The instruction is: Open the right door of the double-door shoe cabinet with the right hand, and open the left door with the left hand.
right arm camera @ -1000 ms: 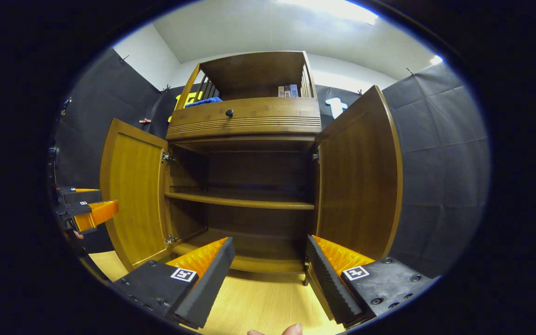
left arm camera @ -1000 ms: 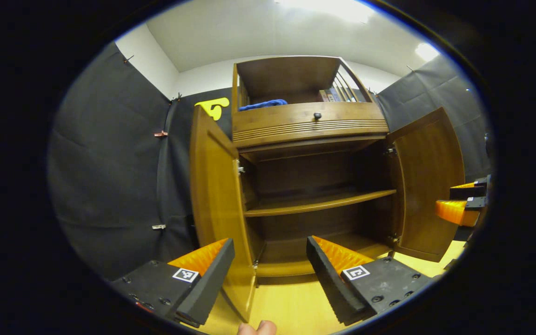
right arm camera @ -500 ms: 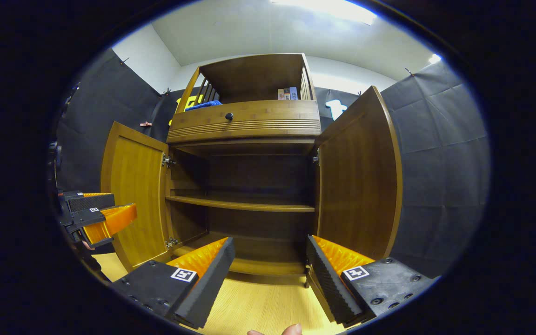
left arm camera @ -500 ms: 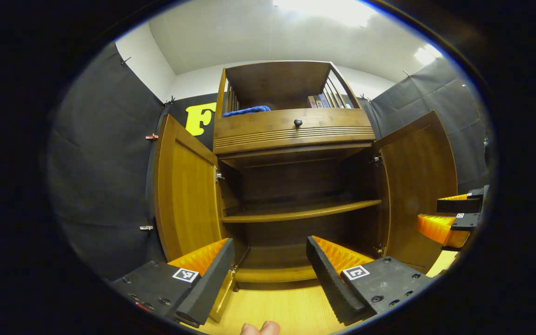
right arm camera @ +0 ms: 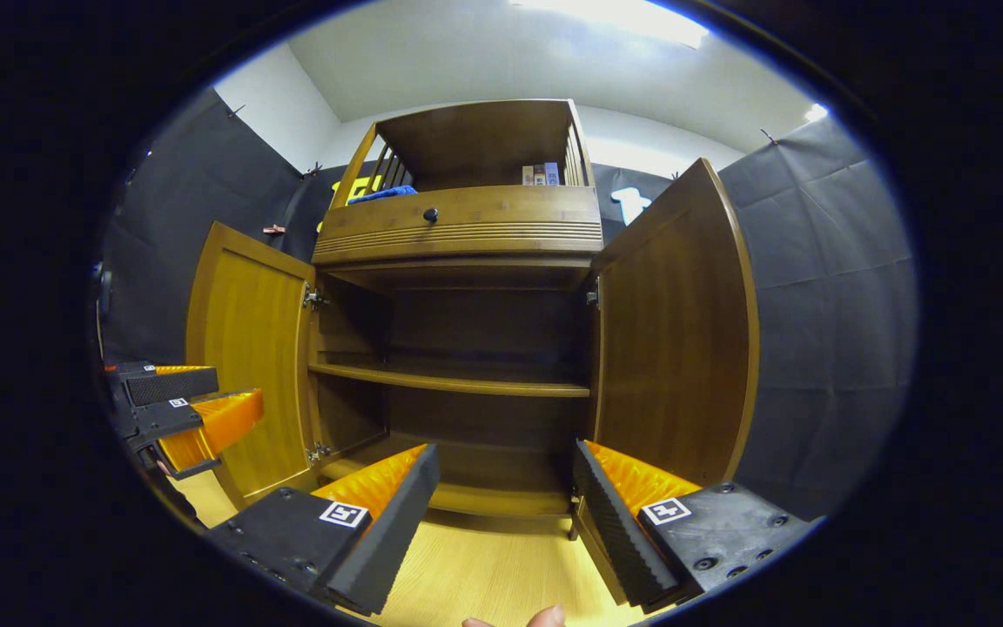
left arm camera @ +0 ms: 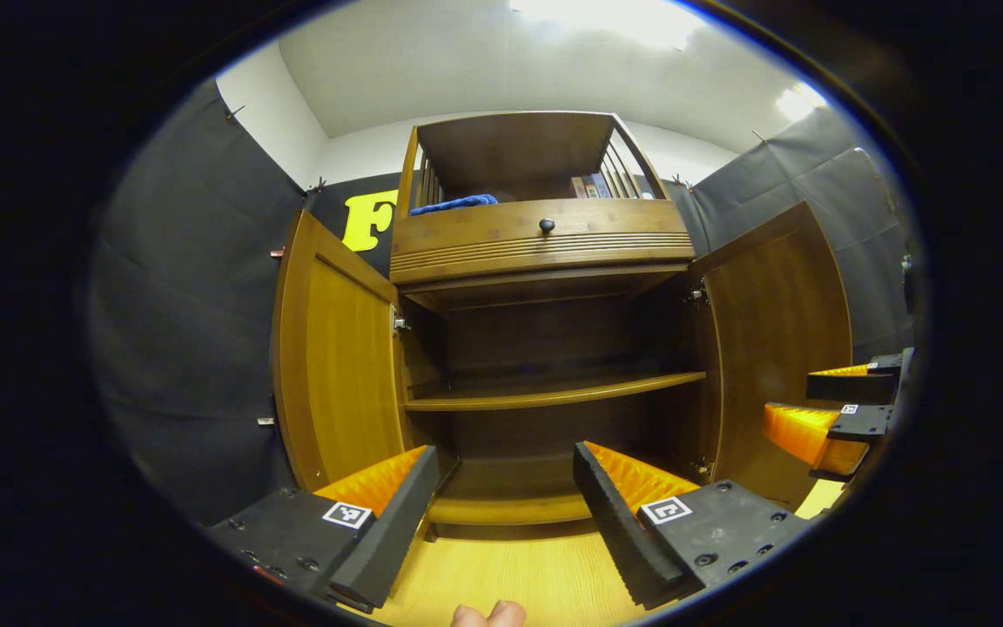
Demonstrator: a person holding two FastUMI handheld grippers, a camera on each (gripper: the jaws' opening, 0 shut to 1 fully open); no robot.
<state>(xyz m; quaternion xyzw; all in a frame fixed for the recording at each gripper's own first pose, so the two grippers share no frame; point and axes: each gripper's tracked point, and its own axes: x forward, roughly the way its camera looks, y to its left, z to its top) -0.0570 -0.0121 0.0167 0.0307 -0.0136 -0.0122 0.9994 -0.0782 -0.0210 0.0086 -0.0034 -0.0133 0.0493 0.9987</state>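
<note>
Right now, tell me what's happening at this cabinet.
A person holds a gripper in each hand in front of the shoe cabinet. Both doors already stand open: the left door and the right door are swung wide, showing a bare shelf inside. The left gripper and the right gripper are both open and grip nothing, hanging in front of the cabinet, clear of the doors. The opening looks done.

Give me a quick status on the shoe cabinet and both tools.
Left tool open, holding nothing. Right tool open, holding nothing. Left door and right door both swung open. Nothing in the way.
</note>
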